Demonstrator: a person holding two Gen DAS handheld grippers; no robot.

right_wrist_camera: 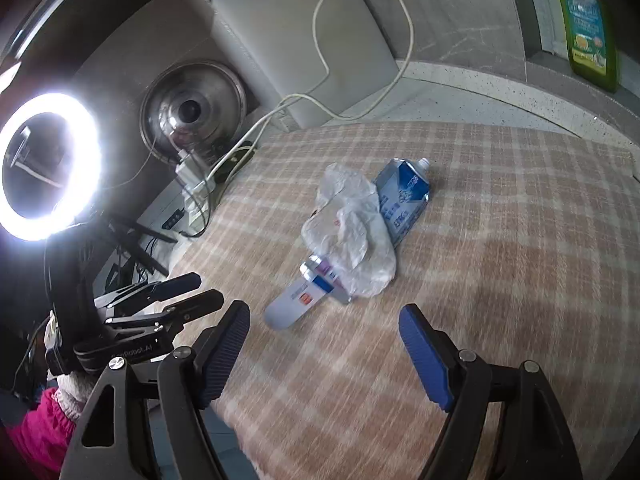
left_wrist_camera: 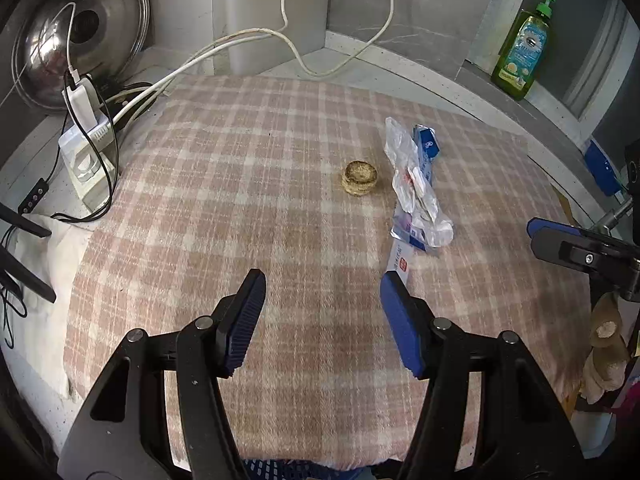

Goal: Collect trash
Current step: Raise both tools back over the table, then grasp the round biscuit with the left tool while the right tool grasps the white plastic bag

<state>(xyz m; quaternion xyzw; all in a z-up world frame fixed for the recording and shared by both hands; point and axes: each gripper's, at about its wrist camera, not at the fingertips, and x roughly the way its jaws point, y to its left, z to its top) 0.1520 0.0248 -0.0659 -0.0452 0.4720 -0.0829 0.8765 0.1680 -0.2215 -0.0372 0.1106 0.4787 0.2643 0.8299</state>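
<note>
On the pink plaid cloth (left_wrist_camera: pixel 240 184) lies trash: a crumpled clear plastic bag (left_wrist_camera: pixel 412 184) over a flattened blue carton (left_wrist_camera: pixel 427 145) and a white-and-blue tube (left_wrist_camera: pixel 400 260). A small round brownish object (left_wrist_camera: pixel 360 178) sits left of them. In the right wrist view the bag (right_wrist_camera: pixel 352 236), carton (right_wrist_camera: pixel 404 196) and tube (right_wrist_camera: pixel 300 300) lie just ahead. My left gripper (left_wrist_camera: pixel 324 312) is open and empty above the cloth, short of the trash. My right gripper (right_wrist_camera: pixel 324 344) is open and empty, close to the tube. The right gripper (left_wrist_camera: pixel 576 248) also shows at the left wrist view's right edge.
A steel pot lid (left_wrist_camera: pixel 80 32), a power strip (left_wrist_camera: pixel 86 152) with chargers and white cables (left_wrist_camera: pixel 240 40) sit at the back left. A green soap bottle (left_wrist_camera: pixel 524 48) stands on the back right ledge. A lit ring light (right_wrist_camera: pixel 48 168) is at the left.
</note>
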